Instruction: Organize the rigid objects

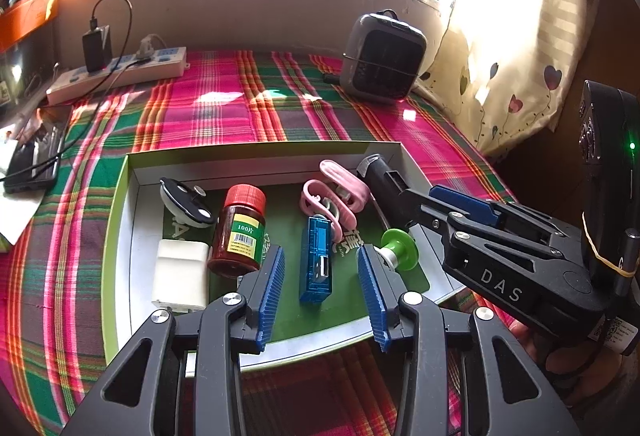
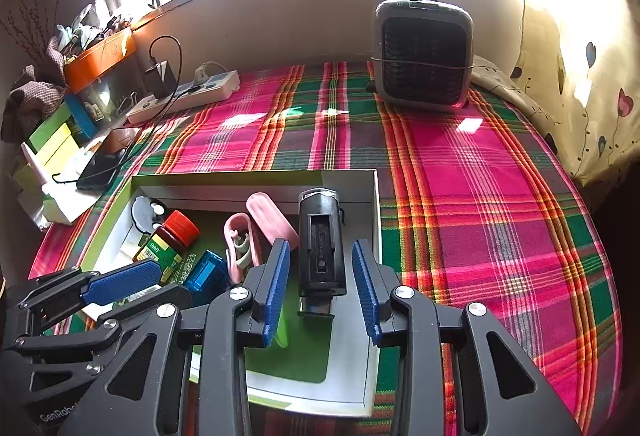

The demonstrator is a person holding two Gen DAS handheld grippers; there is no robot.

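Plaid cloth point(image 2: 480, 196) in pink and green covers the surface, and on it, in the lower middle of both views, we see a shallow box point(image 1: 120, 196) with a green rim.

Our right wrist view shows a grey heater point(image 2: 424, 52) at upper right and a white power strip point(image 2: 188, 96) at upper left. Only the left wrist view shows a white charger block point(image 1: 180, 276) and a green spool point(image 1: 398, 250) inside the box.

A black stamp-like block point(image 2: 322, 244) lies in the box by its right wall, its long axis running from the near edge toward the far wall. A brown pill bottle point(image 1: 240, 232) with a red cap lies tilted, cap toward the far wall. A blue USB stick point(image 1: 316, 260) lies lengthwise, its metal plug toward the lower edge of the frame. Pink clips point(image 1: 340, 196) lie behind it.

Our left gripper point(image 1: 322, 284) hangs over the USB stick with jaws spread, holding nothing. Our right gripper point(image 2: 322, 284) straddles the black block's near end, jaws spread and clear of its sides.
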